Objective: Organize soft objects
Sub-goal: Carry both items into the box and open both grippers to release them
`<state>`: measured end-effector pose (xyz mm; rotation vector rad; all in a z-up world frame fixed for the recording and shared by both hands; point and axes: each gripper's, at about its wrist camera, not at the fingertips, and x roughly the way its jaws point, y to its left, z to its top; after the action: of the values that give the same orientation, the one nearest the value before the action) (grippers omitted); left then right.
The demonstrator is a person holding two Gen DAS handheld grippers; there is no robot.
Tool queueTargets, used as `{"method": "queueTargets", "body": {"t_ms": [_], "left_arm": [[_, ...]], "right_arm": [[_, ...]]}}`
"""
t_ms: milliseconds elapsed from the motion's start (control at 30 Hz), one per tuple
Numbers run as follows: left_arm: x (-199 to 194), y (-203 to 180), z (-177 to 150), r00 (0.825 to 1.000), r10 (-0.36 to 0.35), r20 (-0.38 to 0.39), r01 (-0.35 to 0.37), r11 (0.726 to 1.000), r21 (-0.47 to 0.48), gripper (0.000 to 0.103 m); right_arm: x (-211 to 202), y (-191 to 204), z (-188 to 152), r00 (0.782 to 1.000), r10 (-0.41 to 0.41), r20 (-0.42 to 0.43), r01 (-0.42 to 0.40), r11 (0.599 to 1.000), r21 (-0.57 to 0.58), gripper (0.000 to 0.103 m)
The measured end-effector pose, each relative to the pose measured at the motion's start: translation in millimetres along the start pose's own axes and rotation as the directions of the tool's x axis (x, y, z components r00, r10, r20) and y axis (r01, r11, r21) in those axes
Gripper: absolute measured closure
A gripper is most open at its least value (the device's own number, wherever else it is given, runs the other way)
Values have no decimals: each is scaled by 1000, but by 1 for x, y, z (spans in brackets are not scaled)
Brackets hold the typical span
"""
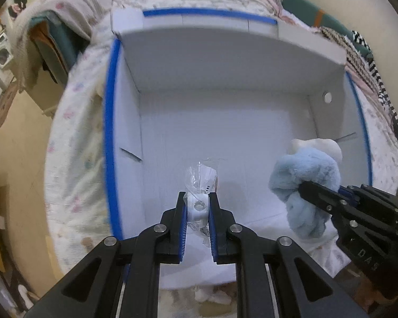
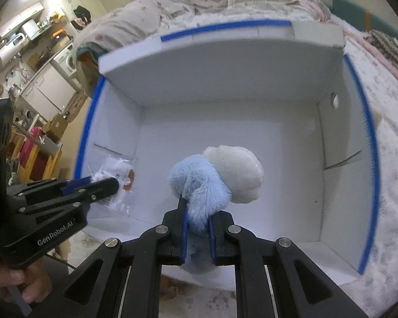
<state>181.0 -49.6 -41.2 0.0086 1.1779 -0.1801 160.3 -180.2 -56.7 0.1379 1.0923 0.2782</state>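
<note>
- Now both tongs hang over the open white box (image 1: pixel 225 122) on the bed (image 1: pixel 77 137), each loaded.
- The left tongs (image 1: pixel 197 206) pinch a plastic-wrapped white item (image 1: pixel 199 185) near the box's front left corner.
- The right tongs (image 2: pixel 197 212) clamp a blue and cream plush toy (image 2: pixel 215 180) above the box's middle.
- Next, I judge, comes lowering and letting go; the box floor looks bare.
- Rumpled blankets (image 2: pixel 135 23) behind the box stay clear of the way.
</note>
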Motion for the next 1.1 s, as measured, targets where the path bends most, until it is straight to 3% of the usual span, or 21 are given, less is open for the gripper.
{"method": "queueTargets", "body": {"t_ms": [233, 433, 667, 867, 933, 1067, 1100], "left_arm": [[34, -3, -8, 998, 13, -59, -13, 1000, 14, 90], [47, -3, -10, 996, 39, -77, -38, 999, 21, 90], [47, -8, -8, 996, 22, -81, -20, 999, 25, 90], [41, -7, -11, 997, 15, -76, -15, 1000, 6, 86], [36, -2, -11, 998, -5, -67, 4, 1000, -17, 81], [26, -3, -9, 999, -15, -32, 15, 1000, -9, 69], [24, -4, -9, 999, -22, -27, 22, 1000, -3, 59]], "right_arm": [[37, -7, -8, 996, -24, -89, 27, 999, 30, 89], [47, -14, -8, 992, -37, -119, 44, 997, 56, 88], [50, -17, -1, 992, -31, -120, 40, 996, 74, 86], [45, -22, 2, 994, -37, -107, 46, 995, 86, 69], [40, -23, 3, 995, -43, -89, 51, 995, 89, 37], [32, -25, 7, 997, -51, -58, 56, 994, 97, 33], [31, -25, 7, 997, -51, -56, 57, 993, 100, 33]]}}
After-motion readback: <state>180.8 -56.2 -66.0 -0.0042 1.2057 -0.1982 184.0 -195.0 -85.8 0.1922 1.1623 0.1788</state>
